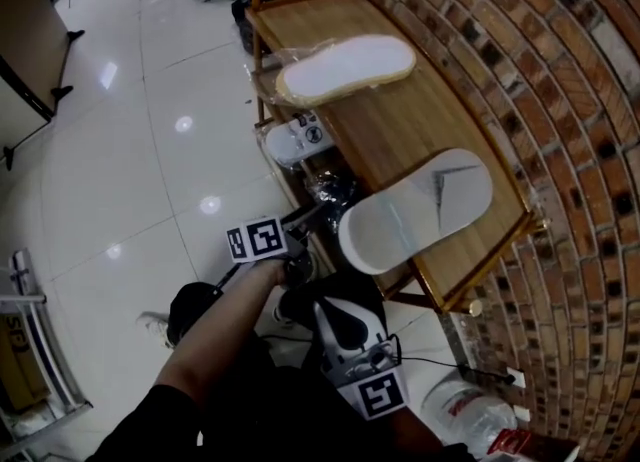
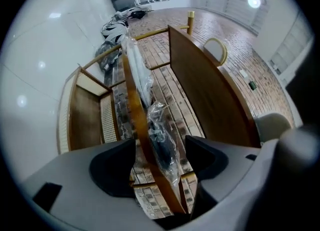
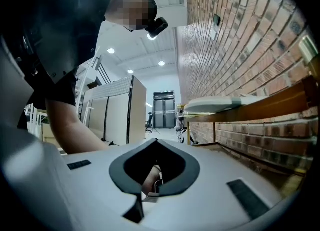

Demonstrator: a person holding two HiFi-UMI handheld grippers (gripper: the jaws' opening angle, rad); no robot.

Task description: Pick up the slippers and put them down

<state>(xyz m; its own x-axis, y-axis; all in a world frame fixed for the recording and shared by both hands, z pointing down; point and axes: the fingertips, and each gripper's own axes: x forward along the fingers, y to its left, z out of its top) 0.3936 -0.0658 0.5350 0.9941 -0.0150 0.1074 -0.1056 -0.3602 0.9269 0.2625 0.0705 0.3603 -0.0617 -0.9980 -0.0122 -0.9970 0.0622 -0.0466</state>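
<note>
Wooden bench (image 1: 392, 135): white slipper (image 1: 345, 68), pale-grey slipper (image 1: 415, 212)

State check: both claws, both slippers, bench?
Bench, upright, against the brick wall.
Near slipper, flat on the bench, one end overhanging its front edge, not held.
Far slipper, flat on the bench, not held.
Left claw, open, gripping nothing.
Right claw, shut, empty.

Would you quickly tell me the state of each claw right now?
Left claw: open, gripping nothing; a wooden rail shows between its jaws.
Right claw: closed, empty.
</note>
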